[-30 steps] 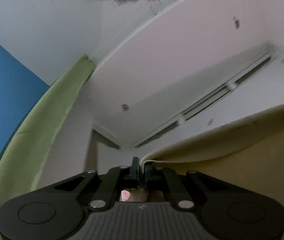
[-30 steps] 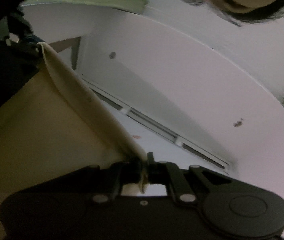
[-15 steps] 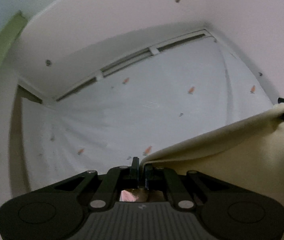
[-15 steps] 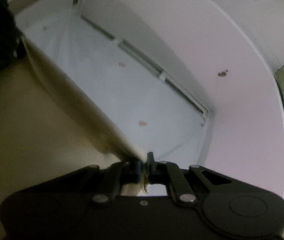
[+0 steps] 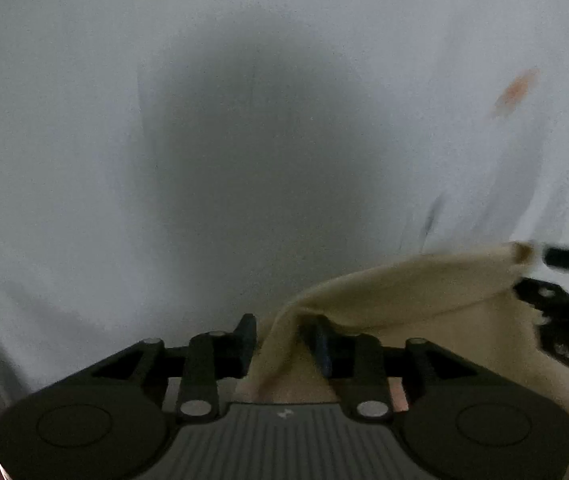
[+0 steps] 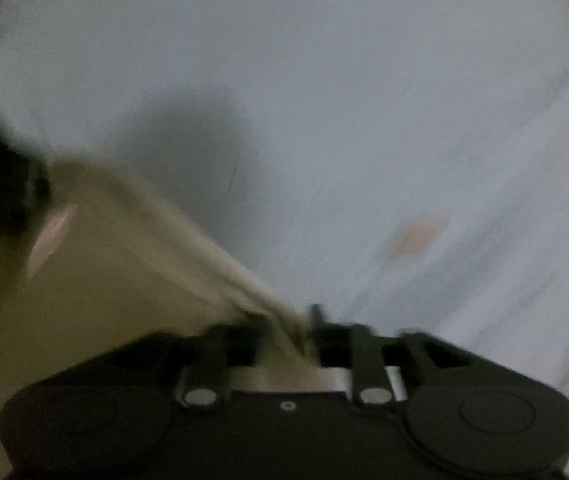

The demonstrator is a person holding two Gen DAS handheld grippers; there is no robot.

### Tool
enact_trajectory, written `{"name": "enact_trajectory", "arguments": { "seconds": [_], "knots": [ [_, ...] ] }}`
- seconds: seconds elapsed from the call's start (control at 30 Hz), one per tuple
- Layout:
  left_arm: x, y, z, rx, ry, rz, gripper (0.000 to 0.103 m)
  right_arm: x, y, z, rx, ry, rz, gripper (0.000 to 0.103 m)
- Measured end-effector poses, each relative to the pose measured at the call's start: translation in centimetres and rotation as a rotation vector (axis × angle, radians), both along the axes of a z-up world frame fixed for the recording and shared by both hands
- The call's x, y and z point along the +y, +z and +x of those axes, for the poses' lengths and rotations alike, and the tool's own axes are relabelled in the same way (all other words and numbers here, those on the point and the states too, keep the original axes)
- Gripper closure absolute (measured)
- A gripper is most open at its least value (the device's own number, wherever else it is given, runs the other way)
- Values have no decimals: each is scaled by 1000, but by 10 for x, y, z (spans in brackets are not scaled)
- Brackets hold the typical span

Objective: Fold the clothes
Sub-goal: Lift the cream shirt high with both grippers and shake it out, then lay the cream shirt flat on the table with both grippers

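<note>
Cream cloth slack between two opening grippers

Cream garment (image 5: 424, 292) strung edge-on between both tools, low over white sheet (image 5: 124, 120). Left gripper (image 5: 284, 344) at near centre of its view; jaws parting, with a clear gap between the fingers (image 5: 246, 340). Cloth corner rising as a peak through that gap, draped over the right-hand finger, apparently no longer pinched. Right gripper (image 6: 288, 332) likewise spreading, cloth edge running down into the gap; blurred, so contact with the pads hard to read.

Long axis: hem runs from the left gripper out to the right of its view, ending at the other tool's dark tips (image 5: 564, 256). Seen from the right wrist, same hem (image 6: 188, 232) climbs from the jaws up and to the left towards a dark shape at the left edge, presumably the left tool. Bulk of the fabric lies on the near side of that line in both views; bare sheet with faint orange marks (image 6: 416, 236) on the far side. Round shadows on the sheet suggest both tools close above it.

Judgement: release step of a fold, edge being laid down. Each gripper equally near its own corner, neither favoured. Coming move probably straight back and up, away from the hem, so loose corners slide out of the gaps instead of dragging. Risk: left corner snagging on the right-hand finger and pulling the fold askew.
</note>
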State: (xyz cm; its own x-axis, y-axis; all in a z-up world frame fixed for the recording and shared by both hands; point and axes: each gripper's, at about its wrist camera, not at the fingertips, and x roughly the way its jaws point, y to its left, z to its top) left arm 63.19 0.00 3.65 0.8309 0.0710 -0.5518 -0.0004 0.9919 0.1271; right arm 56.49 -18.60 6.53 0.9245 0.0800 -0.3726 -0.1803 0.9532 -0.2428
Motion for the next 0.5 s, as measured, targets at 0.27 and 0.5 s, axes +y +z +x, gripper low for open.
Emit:
{"name": "enact_trajectory", "arguments": {
  "seconds": [0.27, 0.5],
  "knots": [
    [38, -135, -85, 320, 64, -176, 36, -80, -105, -48, 266, -153, 141, 41],
    [8, -201, -195, 597, 67, -266, 25, -134, -204, -184, 550, -299, -31, 39]
  ]
}}
